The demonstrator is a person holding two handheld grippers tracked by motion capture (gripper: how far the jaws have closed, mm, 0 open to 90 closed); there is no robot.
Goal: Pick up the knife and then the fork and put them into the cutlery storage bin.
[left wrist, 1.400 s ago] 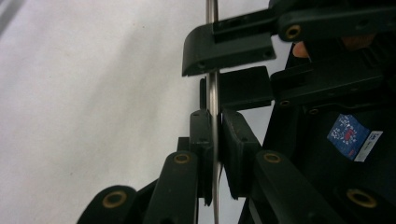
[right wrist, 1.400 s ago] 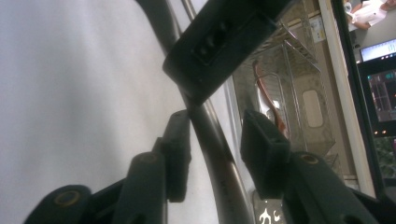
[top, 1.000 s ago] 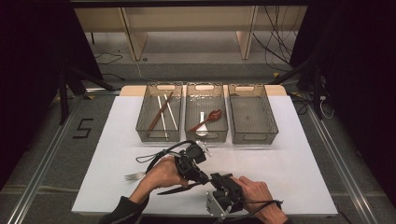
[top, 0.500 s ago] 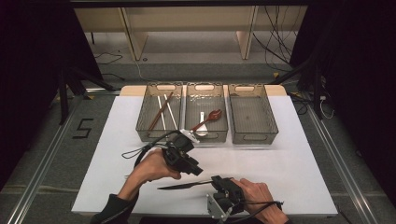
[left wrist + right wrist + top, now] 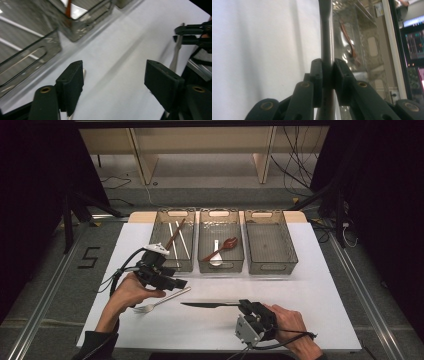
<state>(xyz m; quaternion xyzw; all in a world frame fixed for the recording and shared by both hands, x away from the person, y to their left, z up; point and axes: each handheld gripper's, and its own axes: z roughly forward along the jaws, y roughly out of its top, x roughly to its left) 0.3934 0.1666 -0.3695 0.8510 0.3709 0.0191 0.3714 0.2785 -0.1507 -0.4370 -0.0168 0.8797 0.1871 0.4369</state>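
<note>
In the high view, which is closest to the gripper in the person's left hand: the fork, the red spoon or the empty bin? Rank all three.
From the left gripper:
1. Fork, lying on the white table just below and beside the gripper.
2. Red spoon, inside the middle bin, up and to the right.
3. Empty bin, the rightmost of the three, farthest across the table.

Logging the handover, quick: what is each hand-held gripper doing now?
Left hand-held gripper: open, nothing between its jaws, which have just been opening.
Right hand-held gripper: closed on the knife.
</note>
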